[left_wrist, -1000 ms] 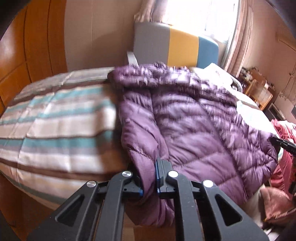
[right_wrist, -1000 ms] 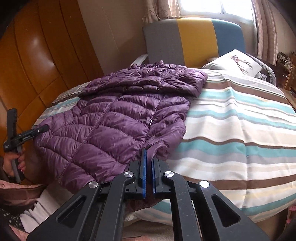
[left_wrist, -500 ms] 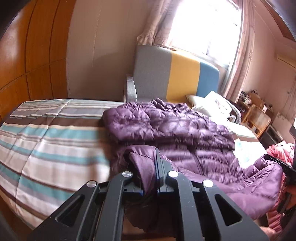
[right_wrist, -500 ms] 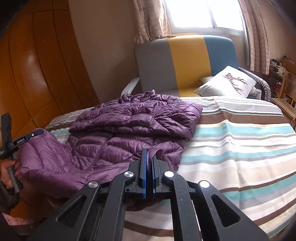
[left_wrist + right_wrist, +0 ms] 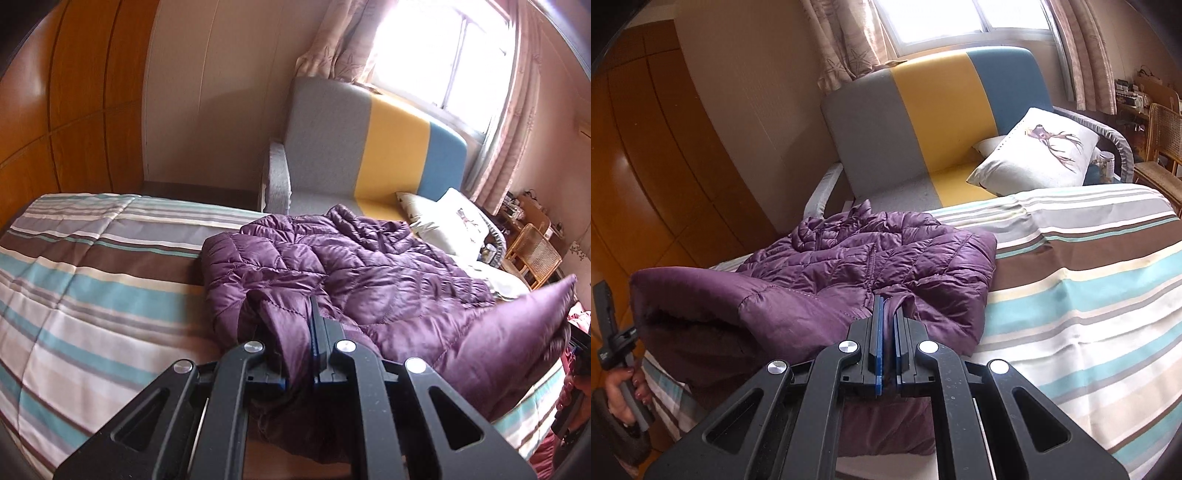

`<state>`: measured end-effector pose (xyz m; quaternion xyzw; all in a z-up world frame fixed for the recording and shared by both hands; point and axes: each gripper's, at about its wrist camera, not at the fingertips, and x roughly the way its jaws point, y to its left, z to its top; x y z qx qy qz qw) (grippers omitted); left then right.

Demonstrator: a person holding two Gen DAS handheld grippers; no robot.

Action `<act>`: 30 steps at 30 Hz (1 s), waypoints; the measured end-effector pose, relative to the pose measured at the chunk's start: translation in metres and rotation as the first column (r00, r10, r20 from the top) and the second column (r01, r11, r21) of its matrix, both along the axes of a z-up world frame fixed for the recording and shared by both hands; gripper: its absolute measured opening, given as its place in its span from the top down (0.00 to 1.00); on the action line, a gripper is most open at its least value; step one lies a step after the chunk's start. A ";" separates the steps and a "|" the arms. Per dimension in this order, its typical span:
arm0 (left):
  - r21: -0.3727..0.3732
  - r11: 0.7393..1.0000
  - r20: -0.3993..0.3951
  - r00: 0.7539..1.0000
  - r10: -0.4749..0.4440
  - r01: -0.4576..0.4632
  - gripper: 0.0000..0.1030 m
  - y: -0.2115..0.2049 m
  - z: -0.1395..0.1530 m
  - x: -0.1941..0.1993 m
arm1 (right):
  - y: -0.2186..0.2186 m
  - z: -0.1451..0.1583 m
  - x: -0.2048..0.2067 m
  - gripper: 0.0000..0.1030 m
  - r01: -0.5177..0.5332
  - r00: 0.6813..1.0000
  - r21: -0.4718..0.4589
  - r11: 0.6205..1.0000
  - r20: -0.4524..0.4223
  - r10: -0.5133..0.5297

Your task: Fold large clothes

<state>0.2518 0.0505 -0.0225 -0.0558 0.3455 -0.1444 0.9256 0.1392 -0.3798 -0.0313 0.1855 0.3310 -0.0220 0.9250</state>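
A purple quilted puffer jacket [image 5: 362, 269] lies on the striped bed, its collar toward the sofa. My left gripper [image 5: 295, 325] is shut on a bunched corner of the hem, held just above the bed. My right gripper [image 5: 888, 314] is shut on the other hem corner of the jacket [image 5: 886, 258]. Between the two, the lower part hangs raised in a doubled-over fold [image 5: 713, 306] that shows the smooth lining [image 5: 513, 332]. A hand [image 5: 624, 391] holding the left tool shows at the left edge of the right wrist view.
The striped duvet [image 5: 92, 295] [image 5: 1082, 295] spreads bare on both sides of the jacket. A grey, yellow and blue sofa [image 5: 369, 147] with a deer-print cushion [image 5: 1038, 155] stands behind the bed. A wooden wardrobe [image 5: 55, 110] is at the left, a rattan chair [image 5: 535, 254] at the right.
Both grippers have carried the hem up and forward over the bed toward the collar. The jacket's lower half, earlier hanging off the bed edge, is now lifted and doubling over.
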 end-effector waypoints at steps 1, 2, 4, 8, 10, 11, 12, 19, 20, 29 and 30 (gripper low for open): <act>0.001 1.000 -0.012 1.000 0.007 -0.007 0.92 -0.002 -0.004 0.009 | -0.004 -0.004 0.008 0.96 0.007 1.000 0.008 1.000 -0.012 -0.007; 0.000 1.000 -0.024 1.000 0.013 -0.013 0.91 -0.004 -0.008 0.019 | -0.007 -0.008 0.015 0.96 0.015 1.000 0.013 1.000 -0.022 -0.015; 0.010 1.000 -0.047 0.999 0.026 -0.025 0.88 -0.008 -0.015 0.035 | -0.015 -0.018 0.032 0.96 0.034 0.998 0.035 0.999 -0.051 -0.032; -0.009 0.999 -0.113 0.993 0.043 -0.044 0.79 -0.017 -0.030 0.068 | -0.035 -0.046 0.057 0.92 0.093 0.992 0.142 0.986 -0.102 -0.079; -0.051 0.998 -0.131 0.991 0.042 -0.049 0.65 -0.015 -0.034 0.077 | -0.045 -0.058 0.064 0.88 0.120 0.988 0.195 0.973 -0.117 -0.099; -0.082 0.995 -0.140 0.989 0.044 -0.056 0.62 -0.012 -0.036 0.081 | -0.049 -0.063 0.065 0.87 0.131 0.987 0.224 0.966 -0.119 -0.107; -0.104 0.993 -0.147 0.988 0.046 -0.062 0.56 -0.010 -0.037 0.083 | -0.052 -0.066 0.065 0.87 0.135 0.987 0.251 0.959 -0.115 -0.108; -0.202 0.945 -0.085 0.966 0.244 -0.256 0.09 0.035 -0.017 0.091 | -0.066 -0.058 0.059 0.35 0.189 0.982 0.254 0.949 -0.045 -0.183; -0.198 0.943 -0.082 0.964 0.255 -0.266 0.09 0.040 -0.015 0.090 | -0.067 -0.053 0.055 0.34 0.187 0.982 0.247 0.951 -0.009 -0.190; -0.080 0.992 -0.065 0.994 0.092 -0.097 0.09 0.025 -0.040 0.068 | -0.038 -0.039 0.041 0.34 0.029 0.999 0.093 0.995 0.010 -0.030; -0.058 0.996 -0.072 0.995 0.070 -0.075 0.09 0.021 -0.045 0.067 | -0.034 -0.042 0.040 0.34 0.017 1.000 0.074 0.997 -0.003 -0.017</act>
